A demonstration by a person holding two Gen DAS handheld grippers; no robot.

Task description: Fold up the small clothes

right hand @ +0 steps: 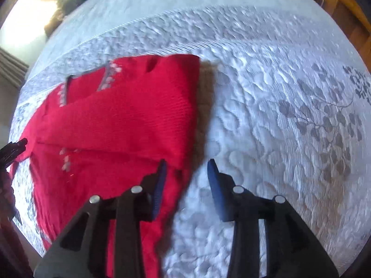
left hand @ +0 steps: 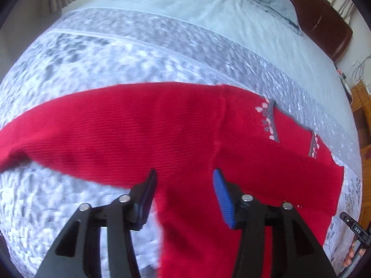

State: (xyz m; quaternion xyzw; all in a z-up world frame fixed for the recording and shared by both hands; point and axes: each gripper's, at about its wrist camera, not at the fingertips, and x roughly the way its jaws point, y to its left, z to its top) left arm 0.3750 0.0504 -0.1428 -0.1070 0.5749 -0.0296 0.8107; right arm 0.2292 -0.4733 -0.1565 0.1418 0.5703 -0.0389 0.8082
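A small red knitted cardigan (left hand: 143, 129) with grey and pink trimmed pockets lies on the quilted bed cover (left hand: 97, 64). One sleeve stretches to the left in the left wrist view. My left gripper (left hand: 184, 173) is open, hovering over the cardigan's lower edge near the sleeve seam, holding nothing. In the right wrist view the cardigan (right hand: 120, 120) lies at left, with a sleeve folded across its body. My right gripper (right hand: 186, 162) is open over the cardigan's right edge, its left finger above red cloth, its right finger above the cover.
The grey-white quilted cover (right hand: 289, 115) spreads to the right with a leaf pattern. A pale blue pillow (left hand: 243, 2) and a dark brown headboard (left hand: 324, 20) are at the far right. Wooden furniture (right hand: 343, 2) stands beyond the bed. The other gripper shows at the edge (left hand: 354, 227).
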